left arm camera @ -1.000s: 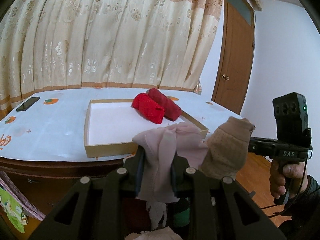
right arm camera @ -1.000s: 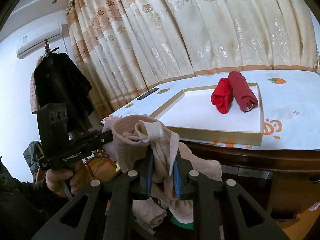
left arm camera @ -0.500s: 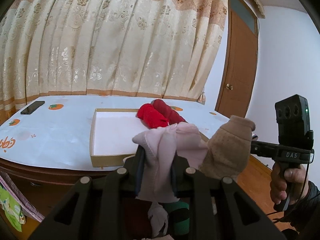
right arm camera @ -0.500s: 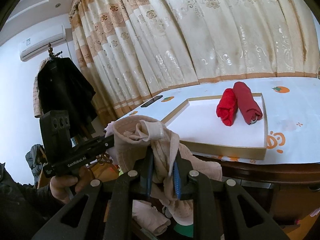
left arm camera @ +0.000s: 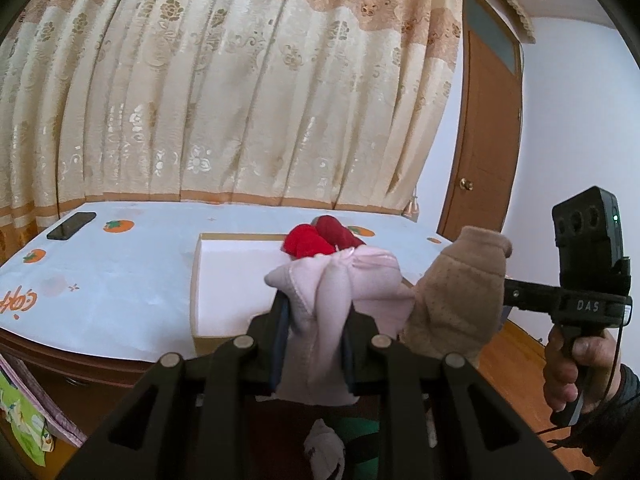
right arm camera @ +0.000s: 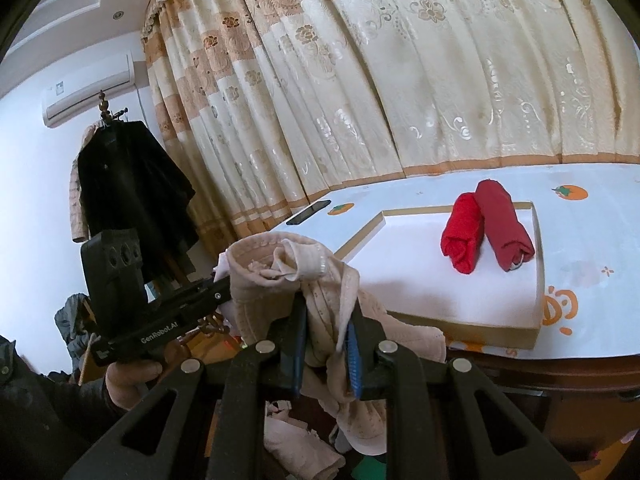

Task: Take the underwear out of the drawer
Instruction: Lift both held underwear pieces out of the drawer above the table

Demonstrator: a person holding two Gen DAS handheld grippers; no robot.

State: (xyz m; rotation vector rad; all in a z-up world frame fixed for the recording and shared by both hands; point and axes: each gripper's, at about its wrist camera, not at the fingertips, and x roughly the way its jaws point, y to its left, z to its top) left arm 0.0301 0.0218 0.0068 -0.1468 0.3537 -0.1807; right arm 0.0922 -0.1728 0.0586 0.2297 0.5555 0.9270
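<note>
My left gripper (left arm camera: pixel 315 309) is shut on a pale pink piece of underwear (left arm camera: pixel 340 276), which bunches above the jaws and hangs below them. My right gripper (right arm camera: pixel 326 317) is shut on a beige dotted piece of underwear (right arm camera: pixel 276 276), held up just left of the table. Each view shows the other tool beside it: the beige piece (left arm camera: pixel 460 296) on the right, a hand (right arm camera: pixel 128 376) on the left tool's handle. A shallow white box (right arm camera: pixel 500 330) on the table holds a bright red roll (right arm camera: pixel 462 238) and a dark red roll (right arm camera: pixel 506 226). Below the jaws lie more garments (right arm camera: pixel 296 446) in the drawer.
The table (left arm camera: pixel 100 280) has a white cloth with orange prints and a dark wooden front edge. A black phone (left arm camera: pixel 72 225) lies at its far left. Curtains hang behind. A brown door (left arm camera: pixel 486 152) stands at the right, a coat stand with a black coat (right arm camera: pixel 128 188) at the left.
Both views have tipped upward, so the table top looks flatter. The right gripper has risen slightly with the beige piece. Both grips are unchanged.
</note>
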